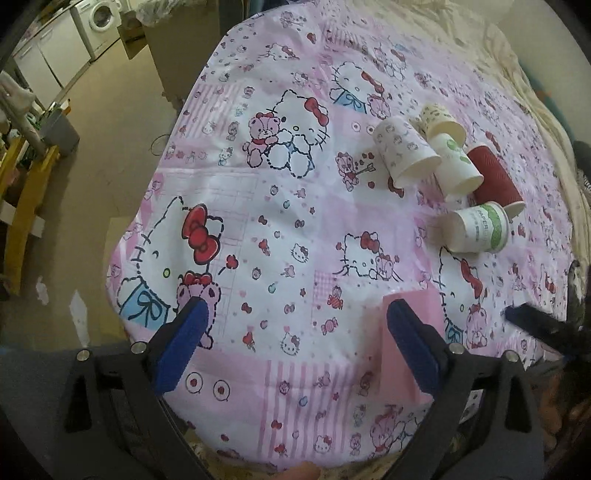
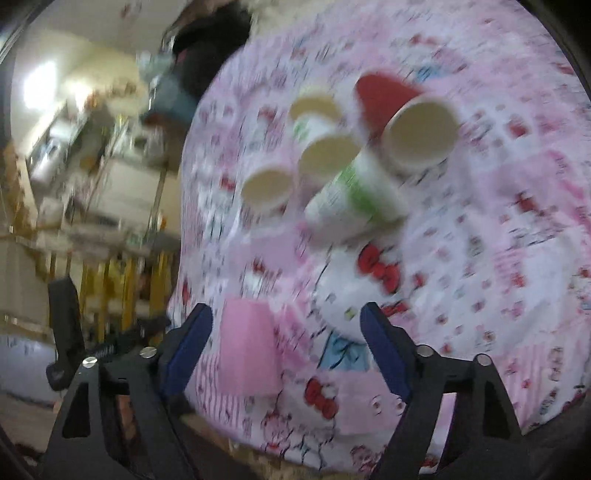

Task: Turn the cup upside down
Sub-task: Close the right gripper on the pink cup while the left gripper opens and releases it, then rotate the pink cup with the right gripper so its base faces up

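Observation:
Several paper cups lie on their sides on a pink Hello Kitty cloth (image 1: 280, 206): a white patterned cup (image 1: 404, 151), a cream cup (image 1: 441, 120), a green-leaf cup (image 1: 456, 166), a red cup (image 1: 493, 177) and a green-banded "PAPER" cup (image 1: 476, 229). A pink cup (image 1: 410, 343) stands upside down near the front, just right of my left gripper (image 1: 295, 325), which is open and empty. In the blurred right wrist view my right gripper (image 2: 286, 325) is open and empty above the cloth; the pink cup (image 2: 247, 354) stands by its left finger and the green-banded cup (image 2: 354, 195) lies ahead.
The cloth's left edge drops to a tan floor (image 1: 103, 155). A washing machine (image 1: 101, 18), white cabinets (image 1: 55, 62) and a yellow wooden frame (image 1: 26, 199) stand far left. The right gripper's blue fingertip (image 1: 532, 321) enters at the left wrist view's right edge.

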